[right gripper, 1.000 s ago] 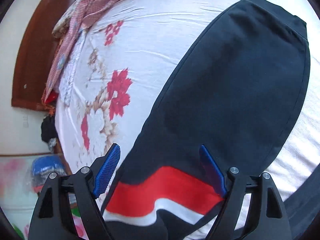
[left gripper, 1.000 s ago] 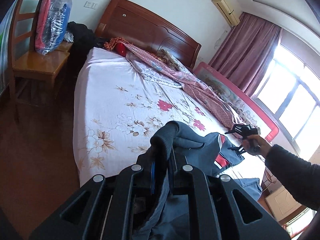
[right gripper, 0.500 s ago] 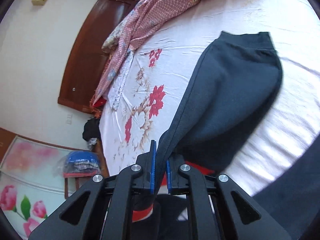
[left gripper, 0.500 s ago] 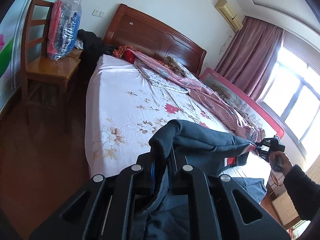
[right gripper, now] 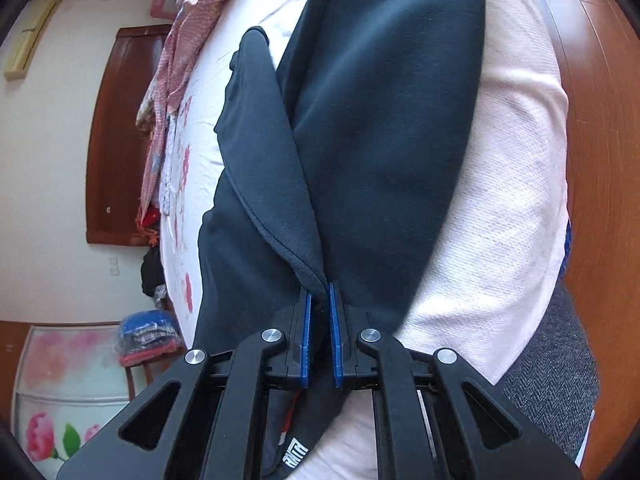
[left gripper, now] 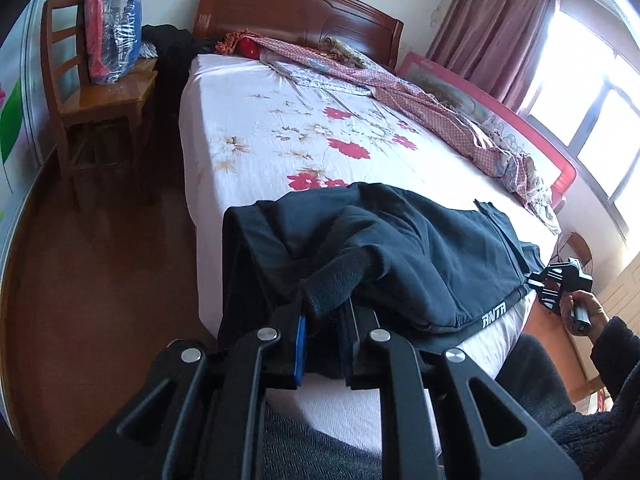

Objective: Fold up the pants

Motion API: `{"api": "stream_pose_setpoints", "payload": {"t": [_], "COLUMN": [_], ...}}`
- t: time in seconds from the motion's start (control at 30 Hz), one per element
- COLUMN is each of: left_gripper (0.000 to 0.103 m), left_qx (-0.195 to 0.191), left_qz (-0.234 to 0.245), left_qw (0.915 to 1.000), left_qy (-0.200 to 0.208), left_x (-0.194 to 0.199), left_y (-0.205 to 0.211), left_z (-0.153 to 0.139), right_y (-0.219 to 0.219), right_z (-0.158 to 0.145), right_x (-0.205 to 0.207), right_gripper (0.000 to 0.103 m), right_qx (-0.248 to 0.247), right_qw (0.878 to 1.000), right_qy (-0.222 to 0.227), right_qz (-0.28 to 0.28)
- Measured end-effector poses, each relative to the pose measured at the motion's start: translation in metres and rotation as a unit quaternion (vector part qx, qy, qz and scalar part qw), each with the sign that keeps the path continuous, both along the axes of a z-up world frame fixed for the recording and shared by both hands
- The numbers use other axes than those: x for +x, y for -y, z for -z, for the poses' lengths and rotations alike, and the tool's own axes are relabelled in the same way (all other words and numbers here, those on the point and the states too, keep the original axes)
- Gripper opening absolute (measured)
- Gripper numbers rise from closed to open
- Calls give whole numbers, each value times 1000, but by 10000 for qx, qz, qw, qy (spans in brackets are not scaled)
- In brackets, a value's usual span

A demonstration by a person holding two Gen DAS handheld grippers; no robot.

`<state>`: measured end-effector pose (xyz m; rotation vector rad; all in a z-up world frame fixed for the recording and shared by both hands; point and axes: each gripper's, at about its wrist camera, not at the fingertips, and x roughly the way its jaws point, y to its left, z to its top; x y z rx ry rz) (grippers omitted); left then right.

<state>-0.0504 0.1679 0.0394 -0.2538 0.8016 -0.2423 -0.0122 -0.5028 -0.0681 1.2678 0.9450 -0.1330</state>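
Two handheld grippers are pinching dark navy fleece pants (left gripper: 400,248) at the foot of a bed.

The pants are lying bunched and partly doubled over on the near end of the white bed sheet printed with red flowers (left gripper: 280,136). The left gripper (left gripper: 323,322) is clenching its blue-padded fingers (left gripper: 300,344) on a ribbed cuff of the pants. The right gripper (right gripper: 319,312) is grasping a folded seam edge of the same pants between its fingers (right gripper: 306,328). A pink checked blanket (left gripper: 420,96) is trailing along the far side of the bed, below a brown wooden headboard (left gripper: 296,8).
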Motion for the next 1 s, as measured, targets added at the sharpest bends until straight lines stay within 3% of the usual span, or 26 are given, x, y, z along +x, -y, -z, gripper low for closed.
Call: {"api": "stream_pose_setpoints", "payload": {"t": [0.07,0.2,0.3,0.47,0.53,0.57,0.67,0.7,0.73,0.8,0.9,1.0], "left_gripper": [12,13,13,14,21,27,45,51,52,58,86,89], "left_qx": [-184,-154,215,489,705,956,1134,1443,1671,1774,1596,1207], "left_qz": [-128,-275,-184,-104,-67,-145,-565,-875,-1104,-1187,-689,368], "left_qw": [9997,9995,9996,9984,9965,9931,9889,9829,9782,9769,9835,9894], "left_qy": [7,57,27,-277,-443,-670,-780,-740,-547,-118,503,721], "left_x": [-3,0,0,-2,-4,-3,-15,-19,-23,-23,-7,23], "left_y": [-9,-23,-20,-21,-17,-17,-32,-37,-39,-30,12,79], "left_z": [0,2,11,36,44,50,46,39,26,1,-31,-39], "right_y": [-1,3,3,15,18,16,-9,-19,-29,-44,-51,-60], "right_z": [-9,-19,-19,-1,2,2,-13,-19,-27,-43,-69,-97], "right_x": [1,-2,-9,-24,-29,-32,-23,-19,-13,-1,28,75], "right_gripper": [7,7,7,7,8,8,8,8,12,49,51,54], "right_qx": [-53,-215,-277,-309,-427,-296,-393,-474,-710,-1410,-2267,-3489], "right_qw": [9999,9995,9993,9993,9983,9991,9973,9955,9922,9821,9656,9255], "right_qy": [109,165,127,-219,-408,-290,-156,-5,0,-95,166,412], "right_qz": [-79,-177,-207,1,9,-62,-595,-821,-1022,-1242,-1262,-1414]}}
